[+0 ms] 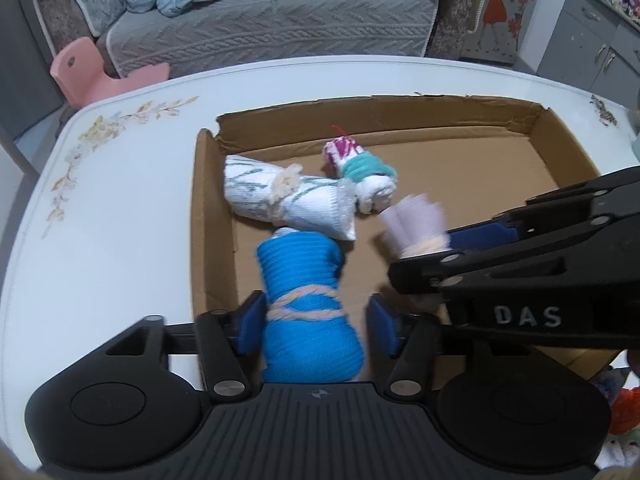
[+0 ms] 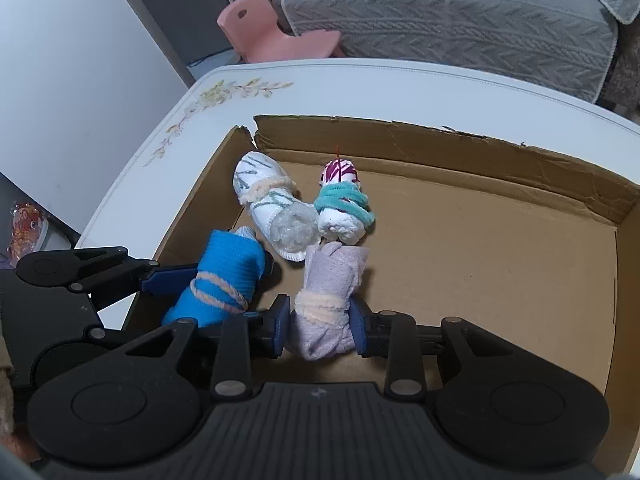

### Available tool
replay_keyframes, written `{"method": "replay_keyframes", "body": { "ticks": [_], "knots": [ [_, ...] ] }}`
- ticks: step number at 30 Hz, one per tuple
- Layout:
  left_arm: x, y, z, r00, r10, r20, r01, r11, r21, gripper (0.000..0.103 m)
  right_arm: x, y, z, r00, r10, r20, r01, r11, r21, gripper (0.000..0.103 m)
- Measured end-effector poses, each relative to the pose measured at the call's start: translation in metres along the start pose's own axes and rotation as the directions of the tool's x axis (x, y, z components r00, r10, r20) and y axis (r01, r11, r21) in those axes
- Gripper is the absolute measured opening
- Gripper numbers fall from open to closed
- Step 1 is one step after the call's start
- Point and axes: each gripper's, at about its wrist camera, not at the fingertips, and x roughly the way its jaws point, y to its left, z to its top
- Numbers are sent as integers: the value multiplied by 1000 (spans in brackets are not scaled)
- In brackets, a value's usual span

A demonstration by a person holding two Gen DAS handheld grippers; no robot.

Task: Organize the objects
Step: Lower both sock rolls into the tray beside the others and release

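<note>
A shallow cardboard box (image 1: 460, 120) (image 2: 480, 152) lies on the white table. In it lie a white green-patterned sock roll (image 1: 272, 196) (image 2: 264, 192) and a white-magenta roll tied with teal yarn (image 1: 360, 168) (image 2: 344, 204). My left gripper (image 1: 316, 320) stands open around a blue sock roll (image 1: 308, 304) (image 2: 224, 284) tied with beige yarn; its right pad is apart from the roll. My right gripper (image 2: 320, 320) is shut on a lilac sock roll (image 2: 328, 300) (image 1: 416, 228) tied with beige yarn, low over the box floor.
The white table (image 1: 120, 220) (image 2: 360, 88) has floral prints at its corners. A pink child's chair (image 1: 96, 72) (image 2: 272, 36) and a grey sofa (image 1: 280, 20) (image 2: 460, 20) stand beyond it. More colourful rolls (image 1: 628, 408) lie at the right, outside the box.
</note>
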Motion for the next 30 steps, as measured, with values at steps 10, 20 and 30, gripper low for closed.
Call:
{"method": "replay_keyframes", "body": {
  "ticks": [10, 20, 30],
  "knots": [
    [-11, -9, -7, 1000, 7, -5, -7, 998, 61, 86, -21, 2, -6, 999, -50, 16, 51, 996, -79, 53],
    [-23, -21, -32, 998, -3, -70, 11, 993, 116, 93, -37, -19, -60, 976, -172, -134, 158, 982, -107, 63],
    [-27, -23, -52, 987, -36, -157, 45, 997, 59, 93, -45, -9, -89, 969, -161, -188, 149, 986, -80, 65]
  ]
}}
